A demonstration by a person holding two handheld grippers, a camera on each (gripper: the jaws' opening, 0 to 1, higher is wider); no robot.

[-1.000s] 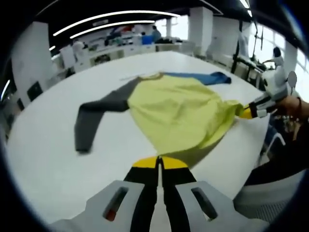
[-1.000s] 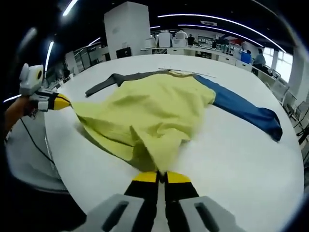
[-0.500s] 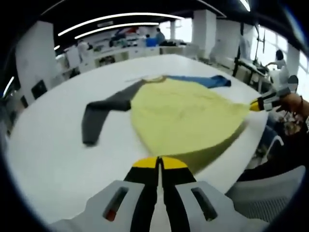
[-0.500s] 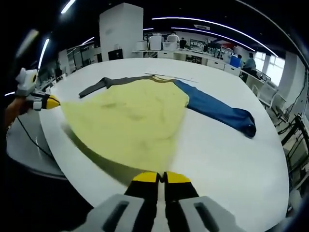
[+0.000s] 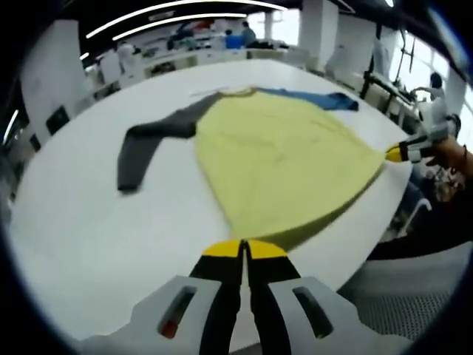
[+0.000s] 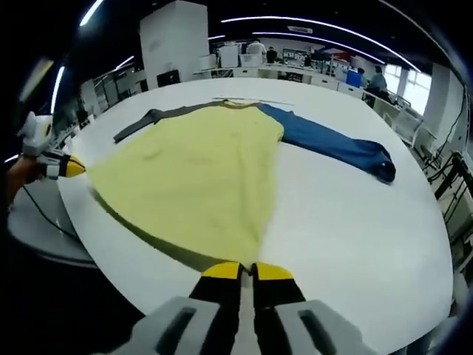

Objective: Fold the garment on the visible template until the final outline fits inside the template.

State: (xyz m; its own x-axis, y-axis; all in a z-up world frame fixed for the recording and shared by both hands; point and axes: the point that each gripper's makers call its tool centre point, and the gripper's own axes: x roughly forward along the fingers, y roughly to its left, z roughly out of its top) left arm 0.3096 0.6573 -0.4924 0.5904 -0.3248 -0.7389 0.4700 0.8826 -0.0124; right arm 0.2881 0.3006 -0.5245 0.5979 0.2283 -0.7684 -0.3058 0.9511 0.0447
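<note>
The garment lies spread flat on the white table [image 5: 81, 222], its yellow body [image 5: 284, 159] in the middle. A grey sleeve [image 5: 148, 140] runs to one side and a blue sleeve [image 5: 318, 97] to the other. My left gripper [image 5: 244, 250] is shut on one hem corner at the table's near edge. In the right gripper view, my right gripper [image 6: 246, 271] is shut on the other corner of the yellow hem [image 6: 199, 177]. Each gripper also appears in the other's view: the right gripper [image 5: 405, 153] and the left gripper [image 6: 65, 167], both at the stretched hem.
The round table edge [image 6: 81, 251] runs just under the hem, with dark floor below. A person's hand [image 5: 451, 159] holds the right gripper. Bare table [image 6: 355, 222] lies beside the blue sleeve [image 6: 332, 144]. Desks and people stand far behind.
The rumpled, bunched yellow body has been pulled out flat and taut. Both grippers moved apart and back toward the table edge with the hem corners.
</note>
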